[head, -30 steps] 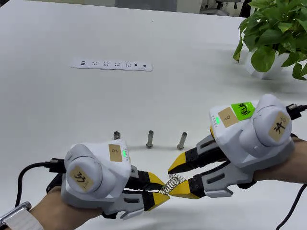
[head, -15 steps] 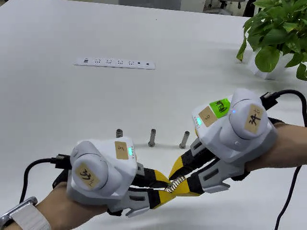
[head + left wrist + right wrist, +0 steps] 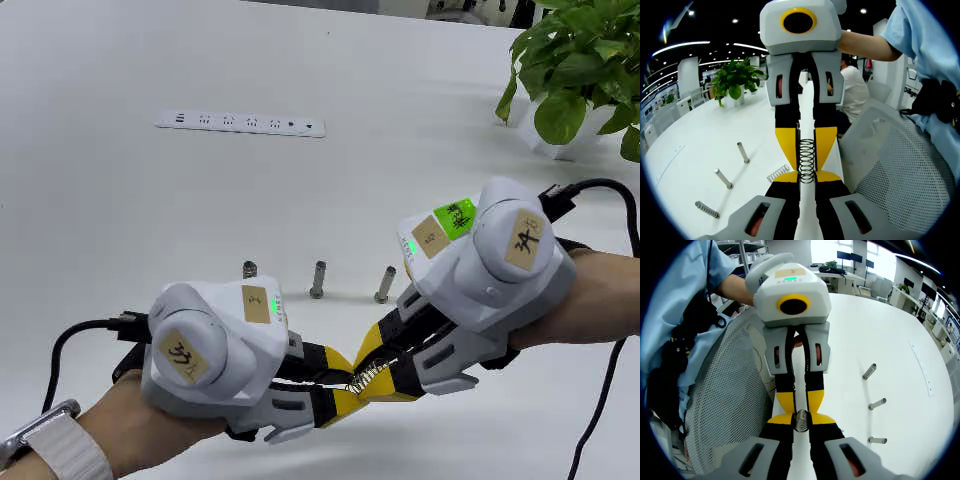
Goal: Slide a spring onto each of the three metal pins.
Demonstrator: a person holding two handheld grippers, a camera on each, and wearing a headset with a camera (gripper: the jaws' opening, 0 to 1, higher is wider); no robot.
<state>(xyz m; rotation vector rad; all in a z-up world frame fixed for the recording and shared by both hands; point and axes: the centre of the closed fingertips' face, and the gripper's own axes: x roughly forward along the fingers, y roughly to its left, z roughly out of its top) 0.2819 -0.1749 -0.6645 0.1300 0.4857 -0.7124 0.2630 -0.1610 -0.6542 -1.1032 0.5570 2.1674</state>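
A small metal spring (image 3: 368, 377) hangs above the table's near edge, bridging my two grippers, which meet tip to tip. My left gripper (image 3: 345, 393) is shut on one end of it. My right gripper (image 3: 388, 372) is shut on the other end. In the left gripper view the spring (image 3: 806, 160) runs straight from my own jaws up into the right gripper's yellow tips. Three upright metal pins stand in a row just beyond. The left pin (image 3: 249, 270) carries a spring. The middle pin (image 3: 318, 279) and the right pin (image 3: 386, 283) are bare.
Another loose spring (image 3: 778, 173) lies on the white table near the pins. A white power strip (image 3: 240, 123) lies farther back, and a potted plant (image 3: 575, 70) stands at the far right. A mesh chair (image 3: 890, 160) sits below the table edge.
My right gripper's jaws, spread wide a second ago, have come together on the spring's free end. Both grippers have drawn slightly nearer each other; the left has kept its hold.
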